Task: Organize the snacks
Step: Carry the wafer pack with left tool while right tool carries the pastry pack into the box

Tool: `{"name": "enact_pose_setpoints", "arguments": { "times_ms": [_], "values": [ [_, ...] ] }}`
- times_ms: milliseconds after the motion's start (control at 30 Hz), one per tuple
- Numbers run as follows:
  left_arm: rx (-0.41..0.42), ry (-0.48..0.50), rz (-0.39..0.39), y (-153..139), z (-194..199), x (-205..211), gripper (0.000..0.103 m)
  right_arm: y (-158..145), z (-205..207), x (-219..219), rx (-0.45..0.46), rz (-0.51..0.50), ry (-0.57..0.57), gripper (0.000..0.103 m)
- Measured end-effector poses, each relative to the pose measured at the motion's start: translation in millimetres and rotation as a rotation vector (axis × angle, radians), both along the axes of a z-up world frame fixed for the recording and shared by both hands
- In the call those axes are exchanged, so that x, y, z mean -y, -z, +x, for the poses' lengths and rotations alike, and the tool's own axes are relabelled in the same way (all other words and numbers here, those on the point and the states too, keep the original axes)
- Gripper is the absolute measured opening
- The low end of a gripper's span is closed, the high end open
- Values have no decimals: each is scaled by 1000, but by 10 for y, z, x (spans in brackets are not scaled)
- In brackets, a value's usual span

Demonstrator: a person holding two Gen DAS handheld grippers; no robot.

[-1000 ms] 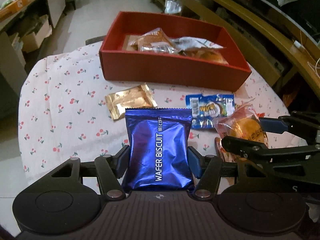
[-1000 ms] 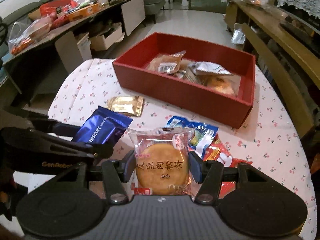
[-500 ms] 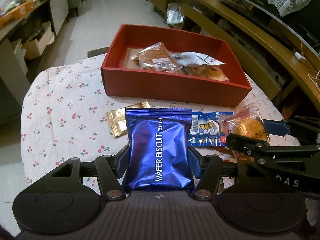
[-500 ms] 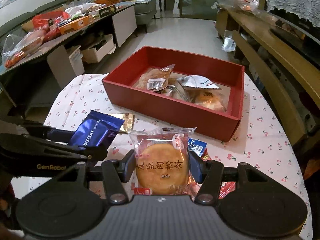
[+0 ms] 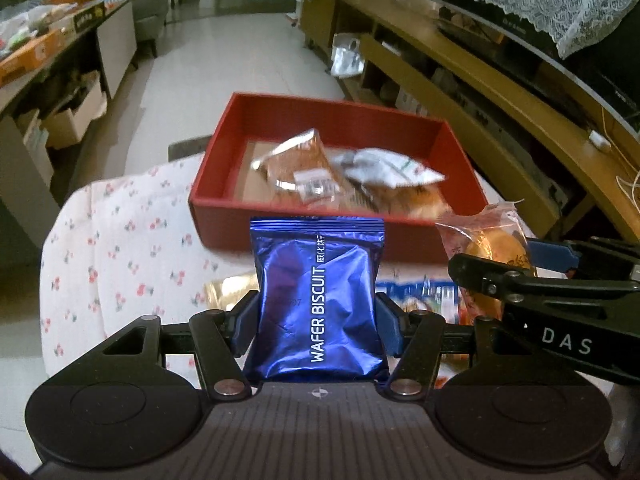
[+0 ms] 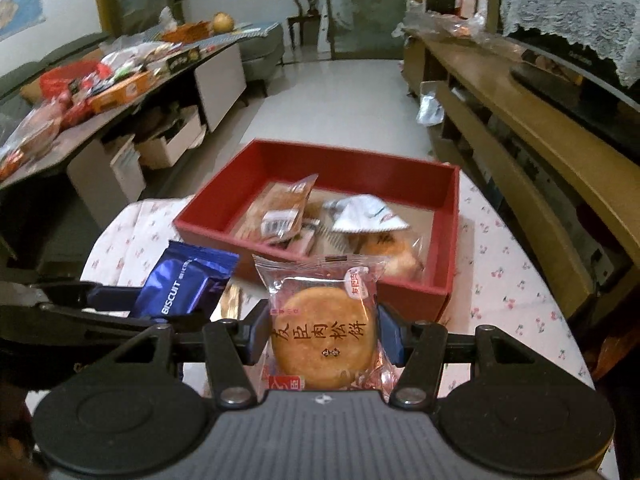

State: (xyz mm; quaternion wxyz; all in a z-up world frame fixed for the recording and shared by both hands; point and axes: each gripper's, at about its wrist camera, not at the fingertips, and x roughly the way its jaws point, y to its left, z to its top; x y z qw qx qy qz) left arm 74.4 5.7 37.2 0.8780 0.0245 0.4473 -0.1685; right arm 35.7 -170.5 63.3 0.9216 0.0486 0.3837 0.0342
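So the left gripper has its two blue pads clamped on either side of a shiny blue wafer biscuit pack, which stands upright between them with the lettering running up its face; the pack is lifted clear of the cloth. Just off to the right of it sits the right gripper, squeezing a clear-wrapped round pastry the same way, pads pressed on both edges, red characters on the front; from the left wrist view you can see that pastry poking out past the other tool's black arm.

Below and just beyond the left gripper's fingers, a gold foil packet lies on the cherry-print tablecloth; next to it, towards the right gripper, there's a blue snack wrapper, pretty blurred so I can't read it.

Straight ahead of both grippers is the red box, open top, resting on the cloth; inside it a brownish packet leans near the middle, a white-and-silver packet is beside it on the right, and some orange-ish wrapped thing is tucked under those, too fuzzy to name.

Further out, left of the grippers, a long cluttered counter; on the right, a wooden shelf unit with a lace cover on top.
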Motion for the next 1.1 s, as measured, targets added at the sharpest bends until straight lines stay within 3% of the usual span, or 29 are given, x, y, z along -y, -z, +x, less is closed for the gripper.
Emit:
{"name": "enact_pose_setpoints", "arguments": {
  "times_ms": [600, 1100],
  "values": [
    [80, -40, 26, -153, 638, 251, 65, -109, 708, 194, 63, -5, 79, 73],
    [55, -54, 97, 149, 1145, 451, 64, 243, 1294, 309, 0, -7, 114, 72]
  ]
}}
